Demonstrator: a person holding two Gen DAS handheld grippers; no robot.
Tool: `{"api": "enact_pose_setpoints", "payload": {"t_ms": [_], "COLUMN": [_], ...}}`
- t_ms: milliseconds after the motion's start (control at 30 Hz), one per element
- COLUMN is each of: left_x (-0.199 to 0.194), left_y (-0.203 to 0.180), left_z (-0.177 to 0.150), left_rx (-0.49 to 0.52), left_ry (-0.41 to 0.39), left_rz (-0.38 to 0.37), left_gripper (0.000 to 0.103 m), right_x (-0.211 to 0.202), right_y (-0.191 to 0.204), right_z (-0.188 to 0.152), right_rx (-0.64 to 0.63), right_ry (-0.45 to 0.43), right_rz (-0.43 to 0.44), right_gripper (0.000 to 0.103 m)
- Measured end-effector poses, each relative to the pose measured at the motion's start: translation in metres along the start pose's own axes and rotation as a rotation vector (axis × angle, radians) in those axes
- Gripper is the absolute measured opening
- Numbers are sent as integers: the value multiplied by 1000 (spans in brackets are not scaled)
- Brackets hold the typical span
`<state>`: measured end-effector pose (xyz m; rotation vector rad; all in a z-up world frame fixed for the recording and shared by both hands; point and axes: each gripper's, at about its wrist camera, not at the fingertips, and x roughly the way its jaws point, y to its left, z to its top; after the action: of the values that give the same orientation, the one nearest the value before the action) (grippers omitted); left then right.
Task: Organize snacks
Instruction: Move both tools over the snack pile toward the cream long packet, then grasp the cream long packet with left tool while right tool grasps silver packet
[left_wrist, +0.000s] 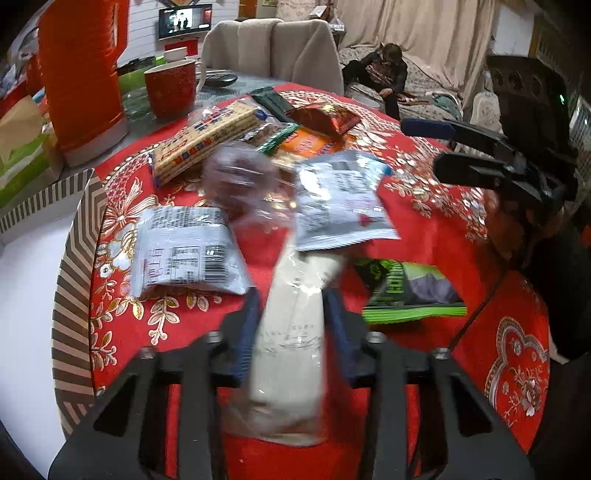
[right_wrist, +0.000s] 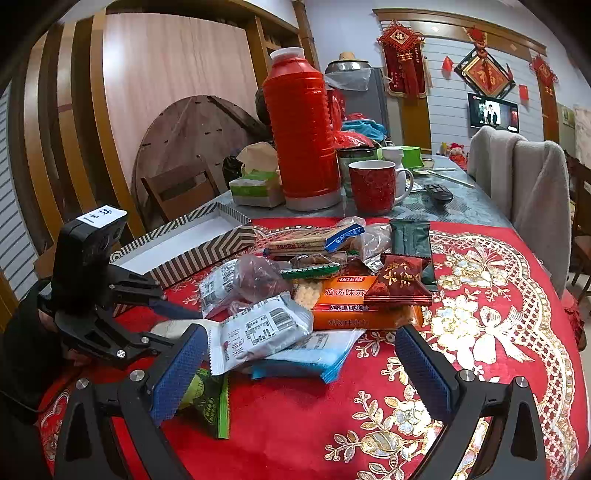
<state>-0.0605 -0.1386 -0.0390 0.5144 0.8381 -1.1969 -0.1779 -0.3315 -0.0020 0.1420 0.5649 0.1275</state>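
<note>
Snacks lie in a loose pile on the red floral tablecloth (right_wrist: 491, 332). Nearest the left gripper (left_wrist: 291, 332), a cream packet in clear wrap (left_wrist: 291, 343) sits clamped between its two blue pads, blurred, its twisted clear top sticking out past the fingertips. Just left of those fingers lies a silver packet (left_wrist: 184, 251) with its barcode up; just right of them a green packet (left_wrist: 410, 291) lies flat on the cloth. Ahead of the fingertips a second silver packet (left_wrist: 343, 199) tilts upward, and beyond it are a long cracker pack (left_wrist: 207, 140) and a dark red packet (left_wrist: 325, 116). Far left of the fingers stands a chevron-patterned box (left_wrist: 74, 258).

The right gripper (right_wrist: 299, 365) has its fingers spread wide and grips nothing. Between its pads lies a light blue packet (right_wrist: 314, 354), partly under the second silver packet (right_wrist: 258, 328). The green packet (right_wrist: 207, 402) is beside the left pad. Past the fingertips sit an orange cracker box (right_wrist: 351, 302) and the dark red packet (right_wrist: 399, 280) resting on it. Farther off stand a red mug (right_wrist: 373, 186) and a tall red thermos (right_wrist: 303, 136).
</note>
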Motion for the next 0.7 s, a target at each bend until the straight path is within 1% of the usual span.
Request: {"api": "enact_pose_setpoints", "payload": {"t_ms": [67, 100, 167, 200, 267, 300, 333, 367, 400, 467, 533, 633, 700], "left_x": [-2, -2, -5, -7, -9, -9, -9, -9, -9, -8, -7, -6, -6], "left_y": [-6, -8, -9, -7, -4, -2, 0, 1, 1, 2, 2, 4, 3], "left_z": [-2, -3, -7, -9, -12, -13, -14, -13, -13, -13, -12, -11, -11], "left_rx": [23, 29, 26, 22, 11, 3, -3, -9, -12, -11, -14, -20, -25], "left_ry": [0, 0, -2, -3, -6, -5, -7, -7, -8, -8, -9, -12, -15], "left_rz": [60, 74, 87, 94, 89, 90, 85, 81, 82, 80, 75, 67, 62], "left_gripper": [29, 28, 28, 28, 28, 28, 28, 28, 28, 28, 28, 28, 28], "right_x": [2, 3, 8, 13, 23, 33, 40, 49, 62, 67, 75, 89, 98], "right_y": [6, 10, 21, 24, 25, 23, 22, 20, 17, 19, 22, 31, 34], "right_z": [0, 1, 3, 5, 7, 8, 9, 10, 10, 13, 18, 24, 24], "right_rx": [-3, -13, -38, -33, 6, 46, 70, 93, 125, 135, 137, 99, 76], "right_ry": [2, 6, 10, 23, 48, 81, 109, 141, 190, 191, 219, 258, 274], "right_rz": [40, 51, 71, 96, 149, 179, 182, 176, 172, 149, 145, 90, 72], "right_gripper": [102, 102, 101, 100, 97, 95, 93, 89, 86, 86, 86, 84, 75]}}
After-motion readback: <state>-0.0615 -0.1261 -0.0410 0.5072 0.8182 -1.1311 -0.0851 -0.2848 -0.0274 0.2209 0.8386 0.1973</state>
